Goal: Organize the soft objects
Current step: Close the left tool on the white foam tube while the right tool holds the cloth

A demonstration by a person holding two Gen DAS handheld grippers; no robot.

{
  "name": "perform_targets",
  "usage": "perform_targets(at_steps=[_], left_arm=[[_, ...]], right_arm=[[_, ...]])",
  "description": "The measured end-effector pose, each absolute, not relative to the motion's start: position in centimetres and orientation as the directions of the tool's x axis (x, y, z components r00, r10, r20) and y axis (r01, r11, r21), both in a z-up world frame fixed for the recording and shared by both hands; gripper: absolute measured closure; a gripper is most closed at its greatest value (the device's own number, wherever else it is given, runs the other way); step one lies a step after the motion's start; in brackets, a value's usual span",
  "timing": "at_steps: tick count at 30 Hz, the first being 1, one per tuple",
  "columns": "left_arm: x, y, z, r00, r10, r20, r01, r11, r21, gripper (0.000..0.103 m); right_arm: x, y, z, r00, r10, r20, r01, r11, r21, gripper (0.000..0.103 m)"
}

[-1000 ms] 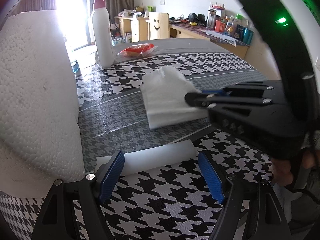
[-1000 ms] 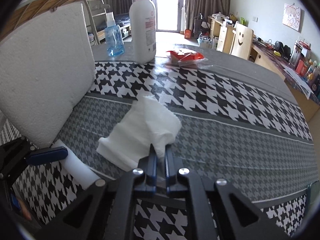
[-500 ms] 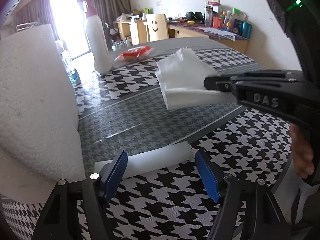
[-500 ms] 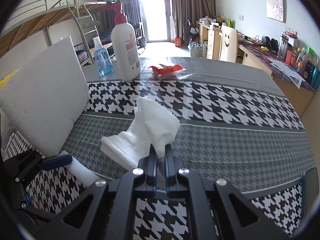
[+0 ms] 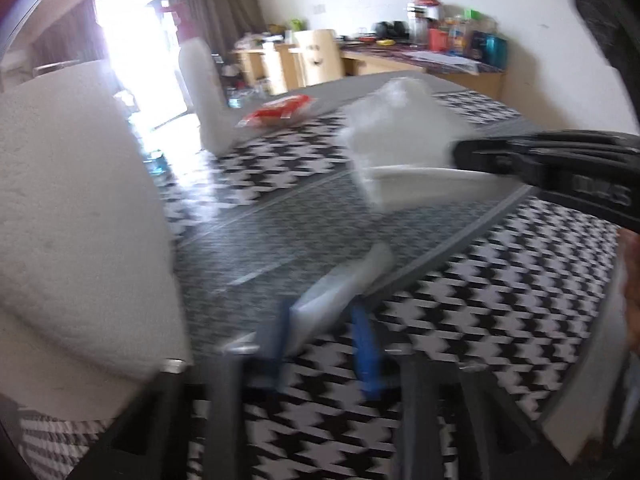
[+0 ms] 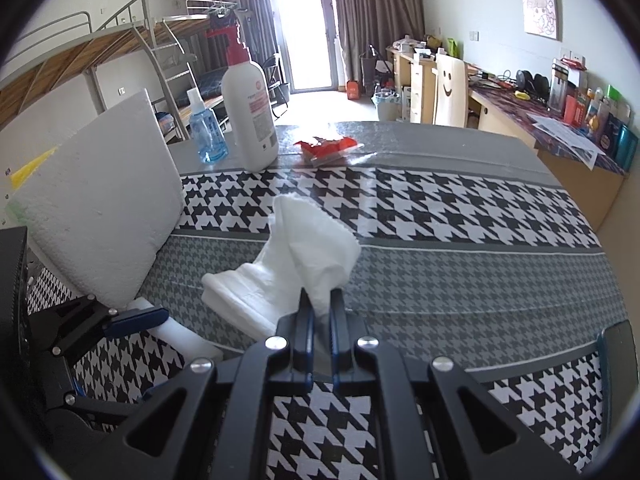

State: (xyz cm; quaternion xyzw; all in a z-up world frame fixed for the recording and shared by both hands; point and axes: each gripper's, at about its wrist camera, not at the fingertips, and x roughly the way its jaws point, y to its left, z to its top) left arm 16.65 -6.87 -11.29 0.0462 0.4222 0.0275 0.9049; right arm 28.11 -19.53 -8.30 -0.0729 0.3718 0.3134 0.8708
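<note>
My right gripper (image 6: 319, 300) is shut on a white folded cloth (image 6: 296, 264) and holds it above the table; the cloth (image 5: 400, 148) and the right gripper (image 5: 456, 152) also show in the blurred left wrist view. My left gripper (image 5: 326, 320) has its blue pads close on either side of a white foam strip (image 5: 344, 292). The strip (image 6: 180, 332) lies on the houndstooth tablecloth (image 6: 460, 208), with the left gripper's blue fingertip (image 6: 136, 316) at its end.
A large white foam block (image 6: 100, 208) leans at the left. A white pump bottle (image 6: 250, 112), a small blue bottle (image 6: 206, 136) and a red packet (image 6: 328, 148) stand at the far side. A desk (image 6: 560, 136) runs along the right wall.
My left gripper's pads have closed in from wide apart onto the foam strip, and its view has blurred with motion. My right gripper has lifted the cloth higher.
</note>
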Motion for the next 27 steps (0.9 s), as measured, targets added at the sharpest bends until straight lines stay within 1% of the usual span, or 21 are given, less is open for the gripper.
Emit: perform_targets(at_steps=[2,8,13,27], left_arm=[[16.6,-6.2,-11.1,0.642,0.070,-0.764,-0.015,0.997,0.078,0.086],[15.8,-6.1,-10.7,0.654,0.034,-0.756,0.006,0.999,0.050,0.088],[14.9,-6.2,-10.0,0.667,0.008,-0.745,0.023,0.999,0.031,0.093],[11.9,-6.6,-6.7,0.730,-0.029,-0.682,0.065,0.998,0.027,0.093]], right_arm=[[27.9,-19.7,-8.1,0.530,0.494,-0.689,-0.599,0.794,0.108,0.094],[27.4,-19.8,-7.5,0.545,0.498,-0.675,-0.596,0.796,0.106,0.094],[27.2,-20.2,-6.9,0.561,0.497,-0.662,-0.588,0.802,0.104,0.094],[25.2,-21.0,-5.1,0.598,0.508,-0.620,-0.581,0.808,0.101,0.094]])
